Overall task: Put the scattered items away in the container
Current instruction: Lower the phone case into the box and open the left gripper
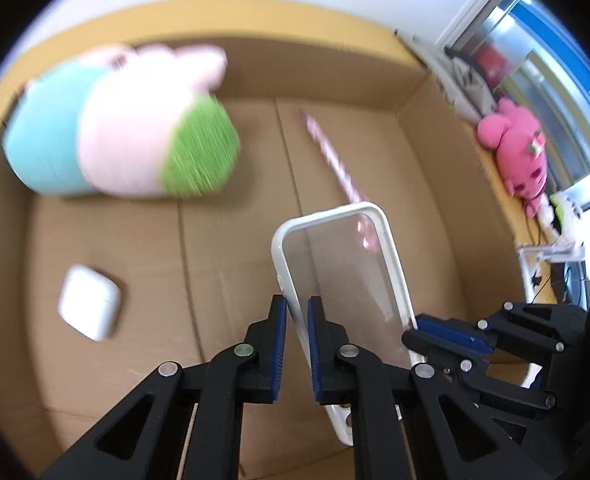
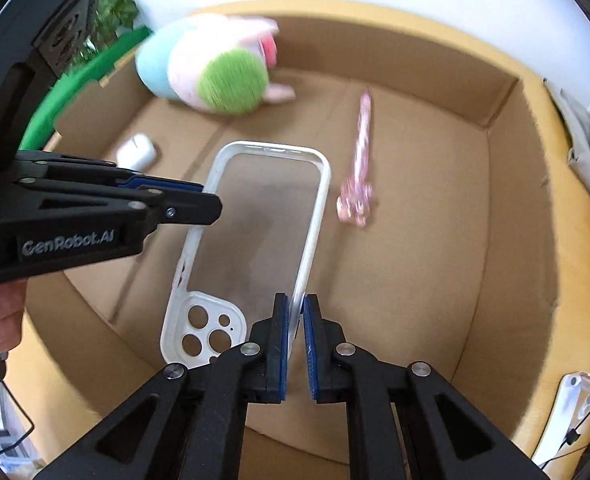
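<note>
Phone case (image 2: 255, 216) held over the open cardboard box (image 2: 435, 80), long axis running away from both tools. Left tool (image 1: 297, 316) clamped on one long rim, right tool (image 2: 293, 312) clamped on the opposite rim near the camera cutout. Straight down to the bare box floor, between earbud case (image 2: 137, 152) and pink pen (image 2: 361, 152).

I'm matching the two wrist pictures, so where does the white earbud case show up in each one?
Left wrist view: the white earbud case lies lower left on the box floor, below the plush toy.
Right wrist view: the case sits left of centre, above the left hand-held gripper.
Shared landmark: the clear phone case, held over the cardboard box.
</note>
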`<act>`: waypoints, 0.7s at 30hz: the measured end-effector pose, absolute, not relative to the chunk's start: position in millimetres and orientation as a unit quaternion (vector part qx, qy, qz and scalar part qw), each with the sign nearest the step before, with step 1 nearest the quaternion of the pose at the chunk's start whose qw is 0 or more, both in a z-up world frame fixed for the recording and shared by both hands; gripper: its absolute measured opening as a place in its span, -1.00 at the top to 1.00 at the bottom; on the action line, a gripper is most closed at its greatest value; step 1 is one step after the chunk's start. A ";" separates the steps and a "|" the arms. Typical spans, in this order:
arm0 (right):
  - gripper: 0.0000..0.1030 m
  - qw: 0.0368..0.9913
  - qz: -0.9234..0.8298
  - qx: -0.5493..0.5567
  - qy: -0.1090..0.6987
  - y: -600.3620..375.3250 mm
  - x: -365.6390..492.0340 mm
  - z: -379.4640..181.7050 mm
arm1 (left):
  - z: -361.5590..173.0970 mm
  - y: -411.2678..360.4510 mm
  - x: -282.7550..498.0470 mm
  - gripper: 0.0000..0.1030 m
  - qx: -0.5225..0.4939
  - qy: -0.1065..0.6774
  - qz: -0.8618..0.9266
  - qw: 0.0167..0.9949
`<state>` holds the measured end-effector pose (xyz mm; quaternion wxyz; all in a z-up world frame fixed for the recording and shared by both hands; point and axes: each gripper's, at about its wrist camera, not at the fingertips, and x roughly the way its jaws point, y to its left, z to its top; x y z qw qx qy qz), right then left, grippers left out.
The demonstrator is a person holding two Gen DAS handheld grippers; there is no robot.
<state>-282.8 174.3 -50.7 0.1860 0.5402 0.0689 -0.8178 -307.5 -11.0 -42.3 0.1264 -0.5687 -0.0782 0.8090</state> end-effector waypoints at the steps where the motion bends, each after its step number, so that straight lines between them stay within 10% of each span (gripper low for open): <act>1: 0.83 0.189 -0.819 0.537 0.066 173.9 -283.2 -46.1 | -33.9 -16.7 -310.0 0.83 -0.563 -0.079 0.813 0.129; 21: 0.81 0.182 -0.780 0.598 0.027 97.5 -344.2 -78.9 | -81.4 -56.1 -348.7 0.85 -0.614 -0.046 0.781 0.107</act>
